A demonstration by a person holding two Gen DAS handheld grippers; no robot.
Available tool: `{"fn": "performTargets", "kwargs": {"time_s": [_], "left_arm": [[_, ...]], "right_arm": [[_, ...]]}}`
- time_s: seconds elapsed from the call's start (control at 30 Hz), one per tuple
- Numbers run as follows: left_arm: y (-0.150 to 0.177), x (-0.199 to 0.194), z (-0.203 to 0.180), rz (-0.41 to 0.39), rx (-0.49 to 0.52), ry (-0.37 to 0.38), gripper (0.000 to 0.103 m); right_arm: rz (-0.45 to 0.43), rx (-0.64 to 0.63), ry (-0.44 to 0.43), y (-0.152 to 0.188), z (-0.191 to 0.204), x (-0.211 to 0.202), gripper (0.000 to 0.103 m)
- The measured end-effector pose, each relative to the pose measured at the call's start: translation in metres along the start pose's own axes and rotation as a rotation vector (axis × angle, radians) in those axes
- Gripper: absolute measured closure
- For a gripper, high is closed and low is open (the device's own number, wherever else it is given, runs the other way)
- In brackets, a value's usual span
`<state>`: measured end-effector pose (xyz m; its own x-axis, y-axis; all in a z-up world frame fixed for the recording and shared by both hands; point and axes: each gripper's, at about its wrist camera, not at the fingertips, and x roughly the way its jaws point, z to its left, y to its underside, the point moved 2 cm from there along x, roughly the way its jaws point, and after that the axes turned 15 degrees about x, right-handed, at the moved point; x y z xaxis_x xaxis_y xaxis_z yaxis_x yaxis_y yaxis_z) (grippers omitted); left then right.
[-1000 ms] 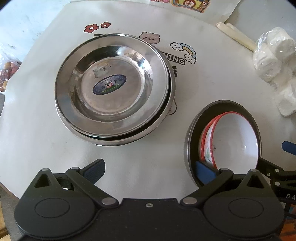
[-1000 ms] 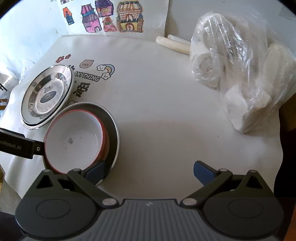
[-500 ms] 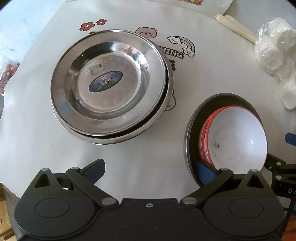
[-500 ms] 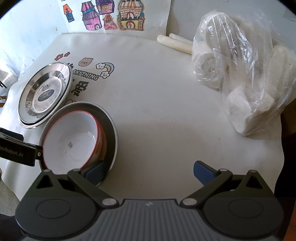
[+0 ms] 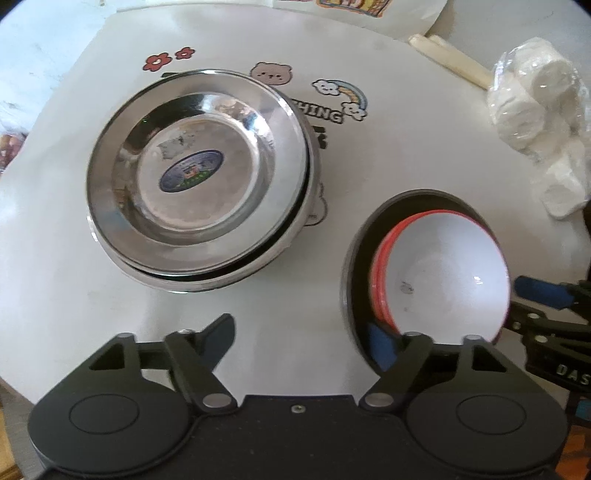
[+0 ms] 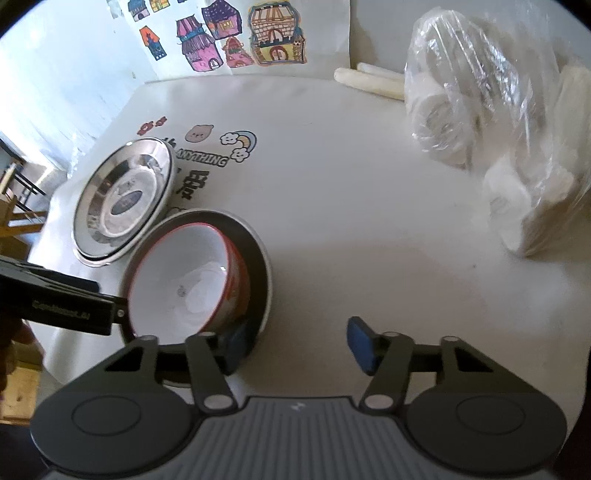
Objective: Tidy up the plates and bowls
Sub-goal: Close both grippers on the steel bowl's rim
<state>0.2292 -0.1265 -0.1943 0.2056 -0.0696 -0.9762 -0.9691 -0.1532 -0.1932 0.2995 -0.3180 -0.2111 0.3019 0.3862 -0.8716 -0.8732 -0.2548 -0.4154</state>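
Observation:
A stack of steel plates sits on the white tablecloth; it also shows in the right wrist view. To its right a steel bowl holds red-rimmed white bowls, tilted up; they show in the right wrist view too. My left gripper is open, its right finger inside the steel bowl's near rim. My right gripper is open, its left finger at the steel bowl's near right rim.
A clear plastic bag of white rolls lies at the right; it also shows in the left wrist view. Two pale sticks lie at the back. Drawings of houses hang behind. The table edge drops off at the left.
The white bowls have tilted up more steeply inside the steel bowl. Both grippers have shifted slightly; both stay open.

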Motion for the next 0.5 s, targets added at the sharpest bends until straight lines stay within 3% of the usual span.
{"fn": "performTargets", "kwargs": {"time_s": [0.3, 0.5], "left_arm": [[-0.0018, -0.0021, -0.0055, -0.039, 0.003, 0.104, 0.073], [-0.0029, -0.0022, -0.0078, -0.059, 0.015, 0.154, 0.088]], "right_arm": [[0.029, 0.026, -0.055, 0.0014, 0.0055, 0.0006, 0.074], [0.04, 0.049, -0.092, 0.0025, 0.0079, 0.0023, 0.088]]}}
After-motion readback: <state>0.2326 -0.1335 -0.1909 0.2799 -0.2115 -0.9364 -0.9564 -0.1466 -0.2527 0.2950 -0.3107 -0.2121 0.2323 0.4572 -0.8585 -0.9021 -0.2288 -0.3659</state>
